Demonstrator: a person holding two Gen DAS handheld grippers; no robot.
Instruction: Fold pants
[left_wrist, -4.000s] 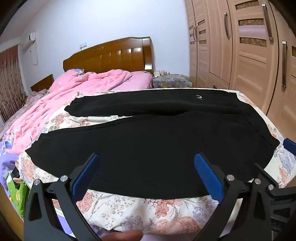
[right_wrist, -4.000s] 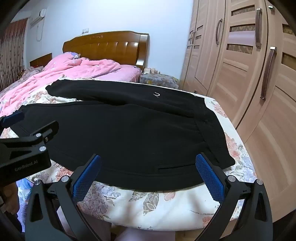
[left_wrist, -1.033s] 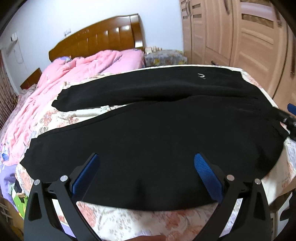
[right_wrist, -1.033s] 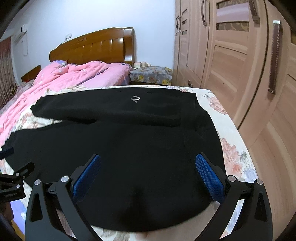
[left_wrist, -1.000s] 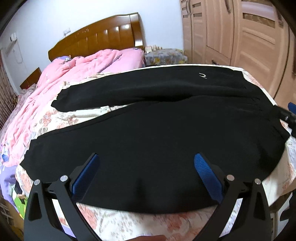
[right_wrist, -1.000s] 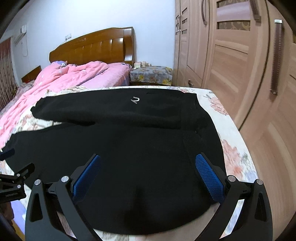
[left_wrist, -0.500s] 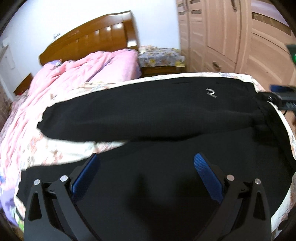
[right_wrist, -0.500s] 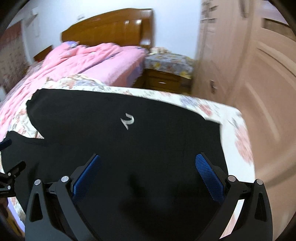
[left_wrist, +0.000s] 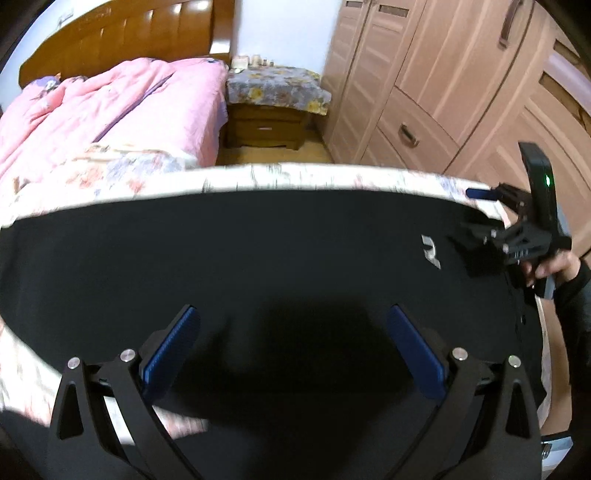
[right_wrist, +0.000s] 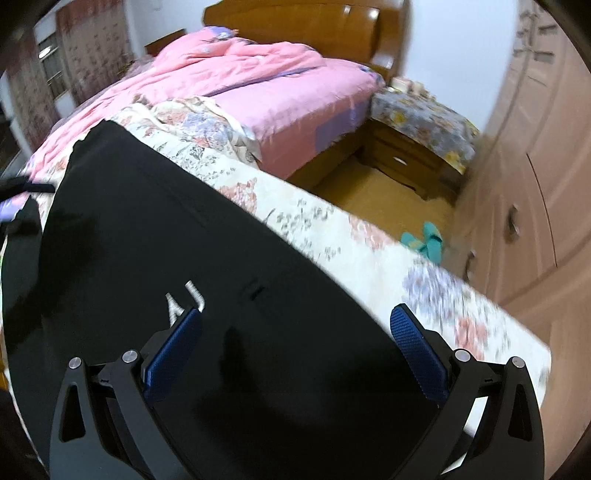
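Black fleece pants (left_wrist: 258, 258) lie spread flat and unfolded on my floral-sheeted bed (right_wrist: 369, 254), both left tongs (left_wrist: 291, 343) and right tongs (right_wrist: 295, 343) hovering spread wide, empty, every fold ahead.

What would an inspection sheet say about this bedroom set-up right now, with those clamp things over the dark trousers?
Surface: bed with a floral sheet, blurred by motion.
Job's things: black pants spread flat on the sheet, pale logo facing up.
Clutter: pink quilt heaped further up the bed; teal slippers on the floor.
Grippers: left hand-held gripper open above the pants; right hand-held gripper open above the pants beside the logo.
Cables: nothing seen.
Surroundings: wooden headboard, nightstand with floral cover, wardrobe.
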